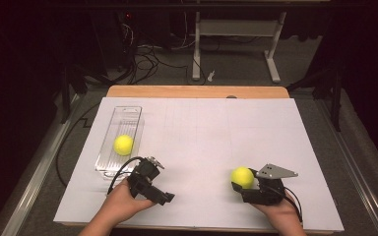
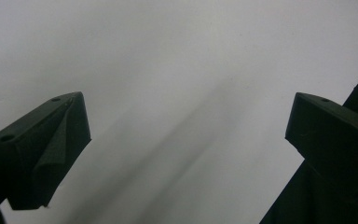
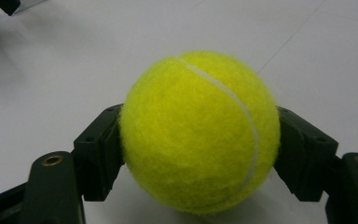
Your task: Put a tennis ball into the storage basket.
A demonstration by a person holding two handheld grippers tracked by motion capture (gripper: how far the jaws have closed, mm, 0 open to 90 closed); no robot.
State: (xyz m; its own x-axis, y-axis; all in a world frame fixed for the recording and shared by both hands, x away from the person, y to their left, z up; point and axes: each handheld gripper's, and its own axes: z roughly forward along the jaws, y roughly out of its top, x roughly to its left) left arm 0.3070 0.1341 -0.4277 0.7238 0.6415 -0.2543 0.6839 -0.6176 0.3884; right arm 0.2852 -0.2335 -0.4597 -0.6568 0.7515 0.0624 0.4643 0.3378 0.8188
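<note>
Dark room, cables on the floor, white sheet [image 1: 216, 147] over a wooden bench [image 1: 197, 91].

From the high view: clear tray [image 1: 128, 114] at the left of the sheet, one tennis ball [image 1: 123, 145] lying inside it. Second tennis ball [image 1: 242, 177] near the front right, clamped in the right claw [image 1: 240, 186]. Left claw [image 1: 165, 197] low over the sheet, just in front of the tray, holding nothing.

From the left gripper view: jaws spread wide, bare white sheet between them, nothing gripped.

From the right gripper view: jaws pressed on either side of the ball [image 3: 199, 133], gripping near its widest part, ball at or just above the sheet.

Likely step: carrying this ball over to the tray to join the other. Best done by keeping a steady squeeze, since felt over a round form can roll out of a loose grip; lifting clear of the sheet first, crossing above the tray wall, lowering into a free stretch of the tray beside the first ball, then easing open only once settled. Left claw best kept out of the path.
</note>
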